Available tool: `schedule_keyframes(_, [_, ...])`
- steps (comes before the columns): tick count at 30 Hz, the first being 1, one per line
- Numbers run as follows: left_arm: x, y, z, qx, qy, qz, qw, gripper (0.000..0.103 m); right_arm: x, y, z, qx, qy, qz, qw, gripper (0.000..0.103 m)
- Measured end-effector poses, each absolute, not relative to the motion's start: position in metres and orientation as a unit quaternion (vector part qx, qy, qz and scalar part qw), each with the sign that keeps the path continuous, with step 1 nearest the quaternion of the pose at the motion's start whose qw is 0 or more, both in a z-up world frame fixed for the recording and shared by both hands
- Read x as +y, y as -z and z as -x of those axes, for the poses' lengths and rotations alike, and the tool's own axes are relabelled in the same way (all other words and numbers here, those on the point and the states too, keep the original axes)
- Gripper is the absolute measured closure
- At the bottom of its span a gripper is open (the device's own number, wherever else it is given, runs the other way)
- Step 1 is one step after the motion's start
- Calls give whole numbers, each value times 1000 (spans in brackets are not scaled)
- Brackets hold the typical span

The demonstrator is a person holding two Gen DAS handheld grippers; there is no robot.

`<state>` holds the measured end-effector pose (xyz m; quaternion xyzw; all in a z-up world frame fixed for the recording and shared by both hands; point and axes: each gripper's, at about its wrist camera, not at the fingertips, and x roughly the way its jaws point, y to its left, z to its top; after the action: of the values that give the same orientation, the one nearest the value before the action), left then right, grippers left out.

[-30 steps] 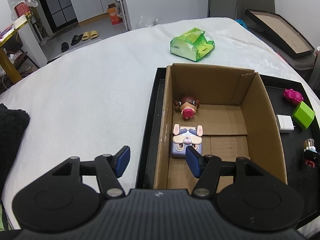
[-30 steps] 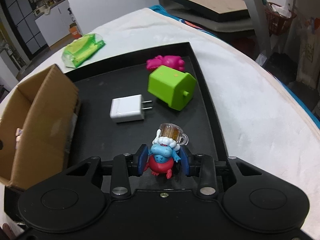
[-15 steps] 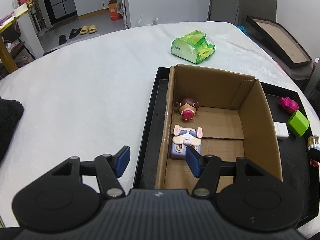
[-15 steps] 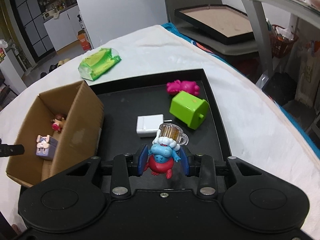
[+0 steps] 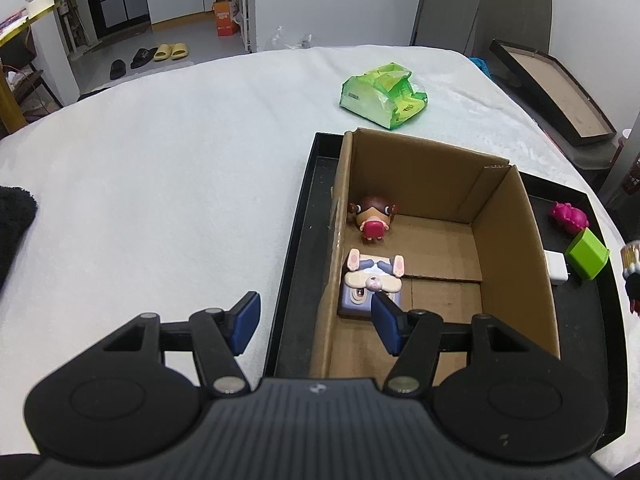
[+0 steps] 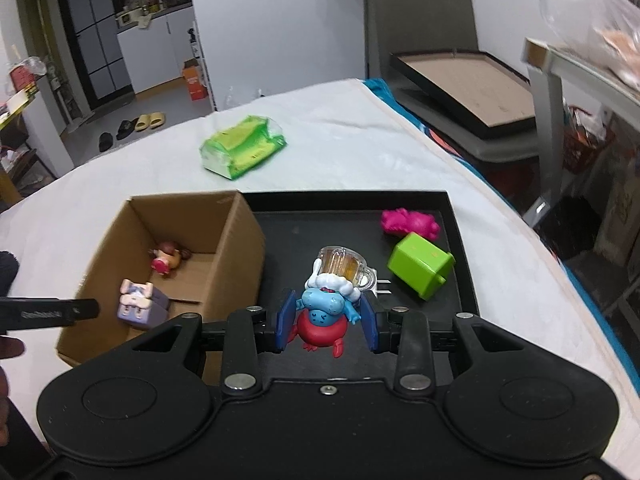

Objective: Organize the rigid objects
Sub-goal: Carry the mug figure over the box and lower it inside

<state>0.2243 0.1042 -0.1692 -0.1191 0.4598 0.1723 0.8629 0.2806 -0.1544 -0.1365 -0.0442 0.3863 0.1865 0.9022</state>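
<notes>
My right gripper [image 6: 326, 326] is shut on a blue figurine with a beer mug on its head [image 6: 330, 300] and holds it above the black tray [image 6: 352, 216], just right of the cardboard box [image 6: 236, 264]. The box [image 5: 516, 248] holds a brown-haired figurine [image 5: 372, 218] and a purple rabbit figurine [image 5: 370, 284]. My left gripper [image 5: 316, 322] is open and empty, straddling the box's near left wall. A pink toy [image 6: 410, 222], a green cube [image 6: 420, 266] and a white charger [image 5: 556, 268] lie on the tray.
A green plastic pack [image 5: 382, 94] lies on the white cloth beyond the tray. A dark cloth [image 5: 14, 224] lies at the far left. A framed board [image 6: 460, 84] leans off the bed's right side. My left gripper's finger [image 6: 48, 312] shows at the left of the right wrist view.
My right gripper has lifted the blue figurine off the tray and carried it left toward the box. My left gripper has drawn back and up a little.
</notes>
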Motion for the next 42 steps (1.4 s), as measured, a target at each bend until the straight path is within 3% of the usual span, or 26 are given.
schedule_keyframes(12, [110,173,-220,449,-146,132,871,44,-109,117,-272,374,-212,59,901,68])
schedule_keyframes(17, [113,173,-216,442,-138,141,875,49,-91,117,-270,373,-221,67,899,68])
schedule_keyframes(20, [112,172,-215,436,-133,137,879,63,-80,116,-270,373,-225,70,897,68])
schedule_keyframes(22, [114,174,-216,440,-130,143,877,80,-70,116,-270,374,-229,74,896,68])
schedule_keyframes(25, [119,178,-216,443,-122,160,874,94,-58,117,-271,374,-235,81,894,68])
schedule_keyframes(42, [132,182,-211,437,-89,202,872,94,4,137,-287,385,-250,126,880,68])
